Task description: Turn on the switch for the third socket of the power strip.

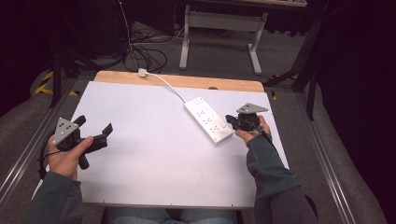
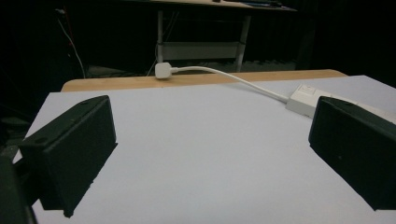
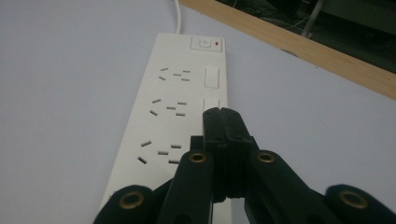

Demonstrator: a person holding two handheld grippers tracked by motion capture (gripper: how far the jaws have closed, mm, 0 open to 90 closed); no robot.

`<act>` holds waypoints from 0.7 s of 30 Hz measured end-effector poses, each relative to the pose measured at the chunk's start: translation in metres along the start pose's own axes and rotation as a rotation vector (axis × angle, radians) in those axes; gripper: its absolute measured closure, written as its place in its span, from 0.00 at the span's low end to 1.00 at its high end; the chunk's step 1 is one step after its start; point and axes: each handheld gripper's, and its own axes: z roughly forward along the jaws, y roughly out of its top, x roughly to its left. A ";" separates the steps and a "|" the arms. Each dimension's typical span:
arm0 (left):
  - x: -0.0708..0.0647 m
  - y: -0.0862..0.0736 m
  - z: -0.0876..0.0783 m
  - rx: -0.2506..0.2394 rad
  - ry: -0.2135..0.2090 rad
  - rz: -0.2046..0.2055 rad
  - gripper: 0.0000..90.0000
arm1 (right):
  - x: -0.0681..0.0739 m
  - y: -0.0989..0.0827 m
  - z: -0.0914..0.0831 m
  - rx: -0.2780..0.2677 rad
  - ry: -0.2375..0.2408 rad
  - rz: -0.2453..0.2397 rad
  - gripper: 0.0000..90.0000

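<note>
Centrally on table (image 1: 154, 158): white surface with wooden strip along far edge. White power strip (image 1: 208, 119) lying flat, right of centre, set diagonally, three socket groups and rocker switches facing up, small red indicator beside the end switch. White cord (image 1: 169, 87) running from strip's far end toward wooden edge, ending at white plug (image 1: 142, 72) resting on the wood.

Left gripper (image 1: 95, 131) held in left hand (image 1: 70, 156) near table's left edge, well apart from power strip. Jaws spread wide, nothing between them; bare tabletop seen across the gap in left gripper view, with plug (image 2: 163, 71) and strip's end (image 2: 303, 99) beyond.

Right gripper (image 1: 229, 120) held in right hand (image 1: 252, 130) at table's right side, tips at the near-right edge of power strip (image 3: 173, 107). Jaws pressed fully together, nothing clamped between them. In right gripper view, closed tips (image 3: 220, 122) sitting over strip's switch row, just at the second rocker switch; contact with the switch cannot be confirmed. Grey three-cornered plate on top of each gripper.

Floor beyond table: cables and legs of a further desk (image 1: 219, 28).
</note>
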 end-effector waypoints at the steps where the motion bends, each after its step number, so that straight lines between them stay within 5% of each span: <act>1: 0.000 0.000 0.000 -0.001 0.000 -0.001 0.01 | 0.000 0.000 -0.002 -0.003 0.001 0.003 1.00; 21: -0.001 0.001 0.001 -0.002 -0.004 -0.002 0.01 | -0.005 -0.007 -0.035 -0.090 0.002 0.056 1.00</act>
